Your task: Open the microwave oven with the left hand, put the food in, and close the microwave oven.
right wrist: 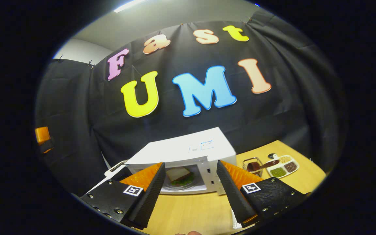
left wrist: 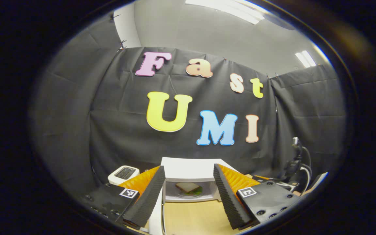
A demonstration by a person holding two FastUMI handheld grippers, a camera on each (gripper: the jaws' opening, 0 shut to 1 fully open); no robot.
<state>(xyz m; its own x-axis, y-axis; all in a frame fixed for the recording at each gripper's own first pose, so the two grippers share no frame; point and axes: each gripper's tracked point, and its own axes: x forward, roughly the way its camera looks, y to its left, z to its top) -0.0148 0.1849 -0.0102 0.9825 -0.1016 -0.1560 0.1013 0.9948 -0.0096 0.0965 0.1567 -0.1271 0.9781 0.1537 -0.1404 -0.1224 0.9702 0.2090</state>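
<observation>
1. In the left gripper view, the left gripper (left wrist: 188, 199) is hovering over the wooden table (left wrist: 191, 218) with its two ribbed fingers spread wide apart and nothing sitting between them.
2. In the right gripper view, the right gripper (right wrist: 189, 195) is likewise hanging above the table (right wrist: 191, 209), its fingers standing well apart and gripping nothing.
3. Just beyond both sets of fingers, the white microwave (right wrist: 188, 151) is sitting on the table with its door swung open to the left; the door's edge (left wrist: 157, 212) is showing near the left finger in the left gripper view.
4. Inside the cavity, the sandwich (right wrist: 178, 174) is resting on a plate (right wrist: 181, 183), with green leaves peeking out under the bread; it is also showing in the left gripper view (left wrist: 188, 187).
5. To the left of the microwave, a white toaster (left wrist: 123, 173) is standing near the wall.
6. To the right of the microwave, a small wire basket (right wrist: 252, 164) and a divided tray of grains (right wrist: 284, 166) are lying on the table, with a dark spoon (right wrist: 266, 163) resting across them.
7. Far right in the left gripper view, a dark stand with cables (left wrist: 297, 166) is standing by the wall.
</observation>
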